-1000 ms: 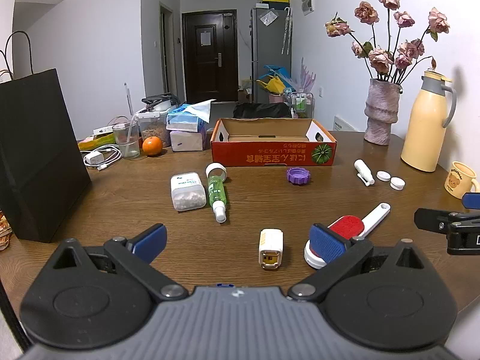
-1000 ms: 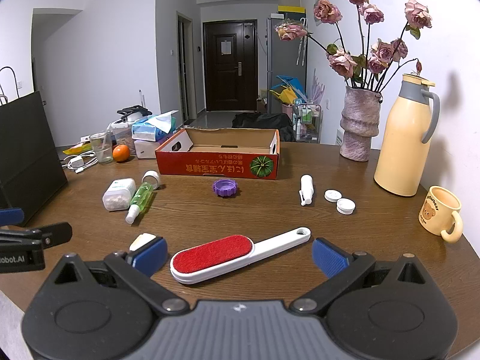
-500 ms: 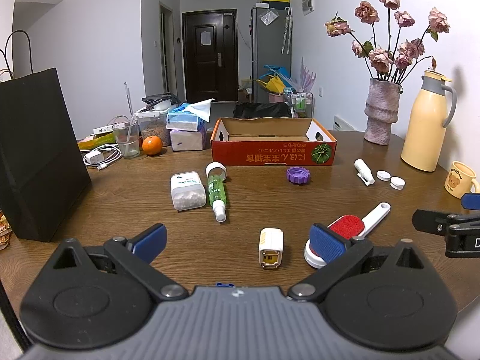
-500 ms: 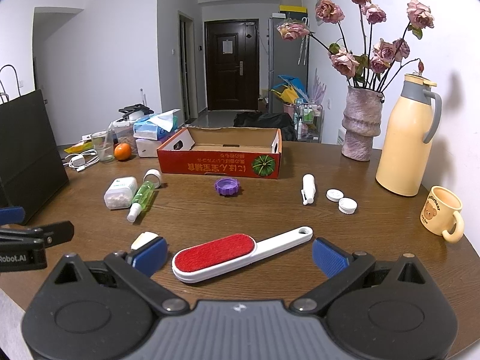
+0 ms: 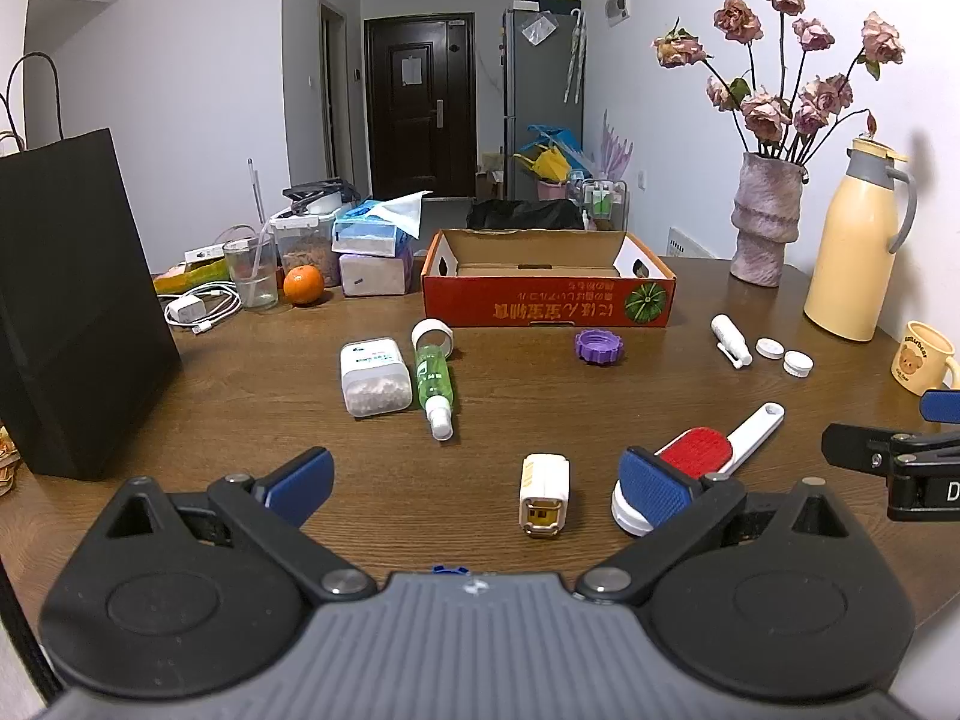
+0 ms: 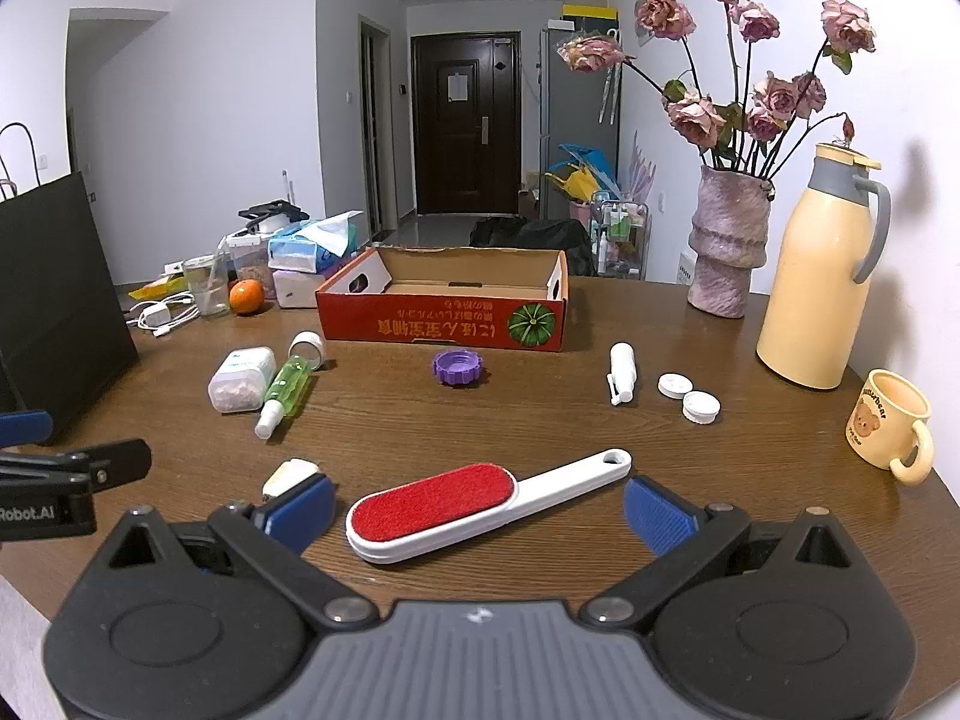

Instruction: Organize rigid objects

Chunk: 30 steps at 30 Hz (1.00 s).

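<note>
Lint brush [image 6: 480, 501], red pad up, lies low centre of my right view between the spread fingers of my right gripper [image 6: 479, 510], jaws wide, touching nothing. Small white-yellow block [image 5: 544, 495] sits low centre of my left view, between the wide-apart fingers of my left gripper [image 5: 477, 480], also empty. Further up: green spray bottle [image 5: 436, 381] beside cotton swab box [image 5: 375, 375], purple cap [image 5: 598, 347], red cardboard box [image 5: 547, 303] upper centre, all on the wooden table [image 5: 600, 408]
</note>
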Tool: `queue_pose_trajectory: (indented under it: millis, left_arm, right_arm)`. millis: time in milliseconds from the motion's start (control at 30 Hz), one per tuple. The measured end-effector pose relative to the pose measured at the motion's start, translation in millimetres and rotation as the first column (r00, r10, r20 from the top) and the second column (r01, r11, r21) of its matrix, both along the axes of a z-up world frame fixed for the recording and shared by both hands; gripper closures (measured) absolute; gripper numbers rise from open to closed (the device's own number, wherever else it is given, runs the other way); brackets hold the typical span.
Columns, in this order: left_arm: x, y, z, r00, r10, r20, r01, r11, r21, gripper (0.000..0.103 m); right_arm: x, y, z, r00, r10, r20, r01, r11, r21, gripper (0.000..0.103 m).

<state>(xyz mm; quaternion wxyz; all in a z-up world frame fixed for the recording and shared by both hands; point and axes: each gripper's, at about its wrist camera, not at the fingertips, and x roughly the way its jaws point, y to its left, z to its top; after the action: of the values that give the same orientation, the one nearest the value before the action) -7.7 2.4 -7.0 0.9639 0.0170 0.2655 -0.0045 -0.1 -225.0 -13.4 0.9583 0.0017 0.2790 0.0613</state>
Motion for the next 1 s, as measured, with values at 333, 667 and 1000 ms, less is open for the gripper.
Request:
queue_pose_trajectory:
  millis: [333, 667, 1000]
  left_arm:
    - [4.2, 1.4, -0.4, 1.0, -0.001, -0.006, 0.001, 1.0, -0.002, 0.0]
    - [13.3, 2.6, -3.3, 1.0, -0.003, -0.02, 0.003, 1.0, -0.003, 0.0]
    - [34.8, 1.2, -13.0, 0.998, -0.01, -0.068, 0.01, 1.0, -0.005, 0.0]
  right_arm:
    - [6.0, 1.7, 0.2, 1.0, 0.006, -0.011, -0.006, 1.0, -0.006, 0.0]
    - [12.2, 4.9, -1.8, 1.0, 0.008, -0.023, -0.009, 1.0, -0.015, 0.0]
    - [28.4, 7.8, -11.5, 0.998, 0.007, -0.064, -0.009, 1.0, -0.021, 0.0]
